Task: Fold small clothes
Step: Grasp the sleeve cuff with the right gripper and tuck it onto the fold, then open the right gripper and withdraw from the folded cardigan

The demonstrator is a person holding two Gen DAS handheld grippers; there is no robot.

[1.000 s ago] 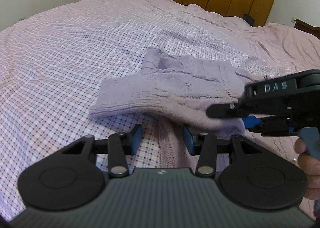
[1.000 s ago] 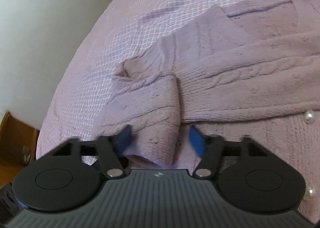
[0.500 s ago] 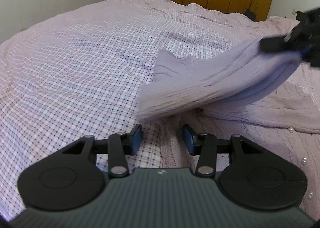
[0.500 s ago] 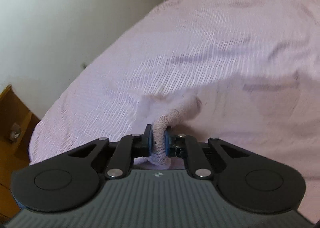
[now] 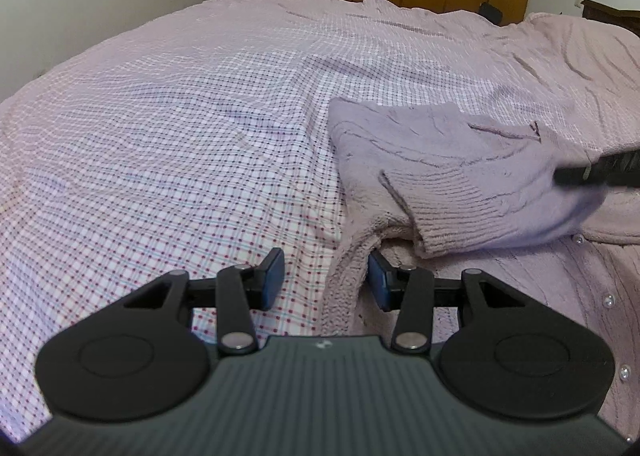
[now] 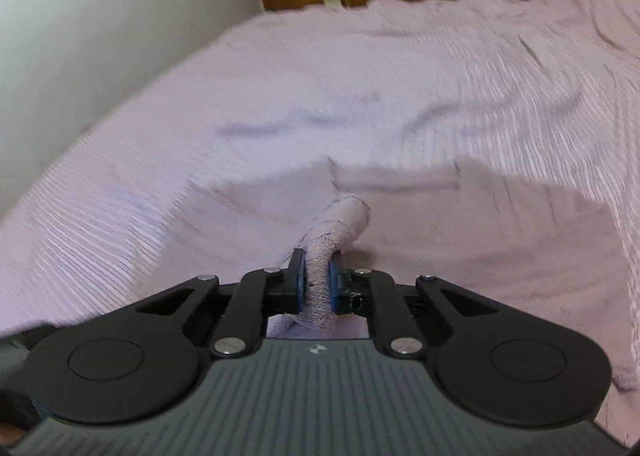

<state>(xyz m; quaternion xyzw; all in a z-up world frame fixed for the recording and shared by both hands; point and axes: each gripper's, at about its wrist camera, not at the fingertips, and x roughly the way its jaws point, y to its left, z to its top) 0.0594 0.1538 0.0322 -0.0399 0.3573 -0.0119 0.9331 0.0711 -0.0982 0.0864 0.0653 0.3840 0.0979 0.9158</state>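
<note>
Cardigan [image 5: 452, 160] lies on the bed [image 5: 180, 116], right side. Right hand-held gripper [image 6: 318, 284] has just squeezed shut, pinching the sleeve [image 6: 340, 224] to fold it over. Left hand-held gripper [image 5: 324, 276] waits spread around the near edge.

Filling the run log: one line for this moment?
right gripper: shut on sleeve cuff | left gripper: open at cardigan edge | sleeve fold underway

We see a bed [image 5: 168, 144] under a pink-and-white checked cover — wrinkled farther out, beyond the left jaws. On it lies one lilac knit cardigan [image 5: 404, 144], its edge running up between those jaws — the body spreads out to their right, with pearl buttons.
</note>
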